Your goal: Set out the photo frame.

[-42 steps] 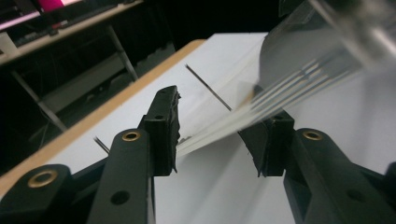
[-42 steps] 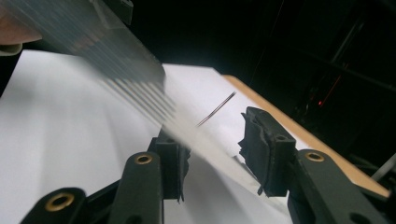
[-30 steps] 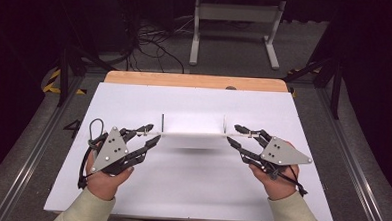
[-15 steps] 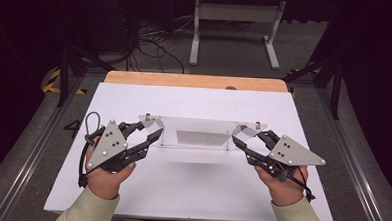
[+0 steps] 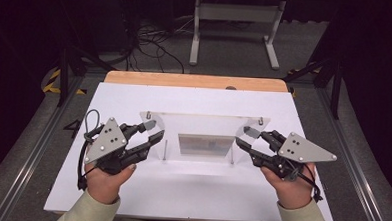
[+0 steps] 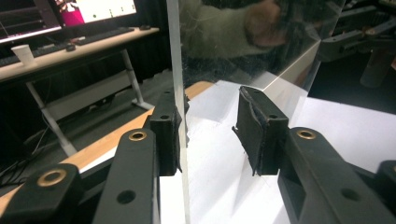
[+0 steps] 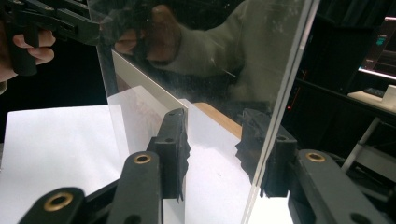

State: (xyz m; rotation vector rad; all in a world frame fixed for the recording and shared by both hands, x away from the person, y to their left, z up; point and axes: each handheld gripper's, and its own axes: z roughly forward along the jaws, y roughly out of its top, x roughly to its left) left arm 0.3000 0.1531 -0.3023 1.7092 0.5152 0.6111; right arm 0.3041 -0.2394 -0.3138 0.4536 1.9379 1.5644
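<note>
A clear acrylic frame, two see-through plates joined by small metal posts, hangs tipped over the white board between my two grippers. My left gripper is shut on its left end, one jaw on each side. In the left gripper view the left gripper has one pad against the near plate and the other against the far plate's edge. My right gripper is shut on the right end. In the right gripper view the right gripper spans both plates, with one pad seen through the plastic.
The board lies on a table with a wooden far edge. Beyond it are floor cables and a white metal stand. A desk with a monitor and a paper cup stands off to the side.
The clear frame stood low on the board with its ends upright. It now sits higher and tipped, its broad face turned up. Both hands rose slightly with it.
</note>
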